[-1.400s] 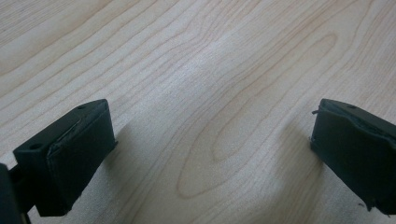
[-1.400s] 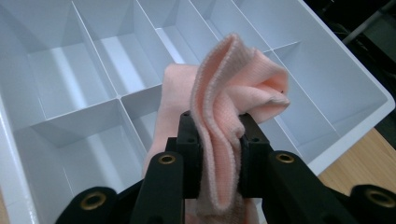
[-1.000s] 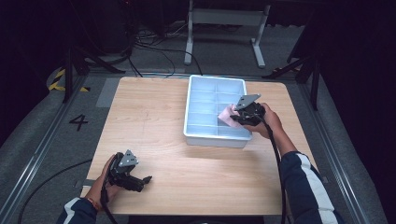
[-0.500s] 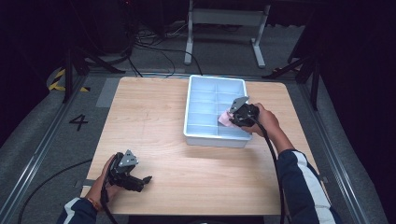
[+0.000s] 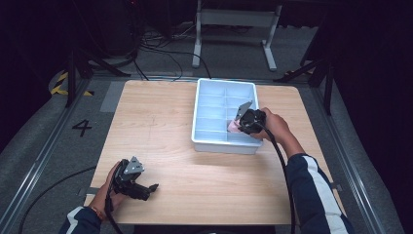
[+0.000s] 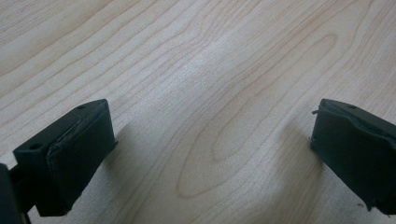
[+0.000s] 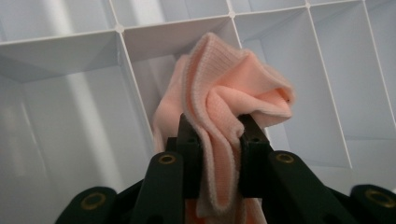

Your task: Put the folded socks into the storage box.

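Observation:
A pale blue divided tray [image 5: 202, 141] stands on the wooden table, right of centre. My right gripper [image 5: 242, 124] hangs over the tray's near right part, shut on a bunched pink cloth [image 5: 234, 126]. In the right gripper view the pink cloth [image 7: 224, 98] is pinched between the two black pads [image 7: 189, 140] and droops over a compartment wall [image 7: 135, 88]. My left gripper [image 5: 146, 190] rests on the table near the front left corner. Its fingers [image 6: 70, 154] stand wide apart in the left gripper view, with bare wood between them.
The table [image 5: 160, 122] has bare wood left of the tray. A floor marking "4" [image 5: 82, 127] lies to the left of it. Cables and a grey metal stand [image 5: 234, 19] sit behind the far edge.
My right gripper has sunk and shifted a little toward the tray's near side, carrying the pink cloth lower into the tray. The left gripper has stayed put.

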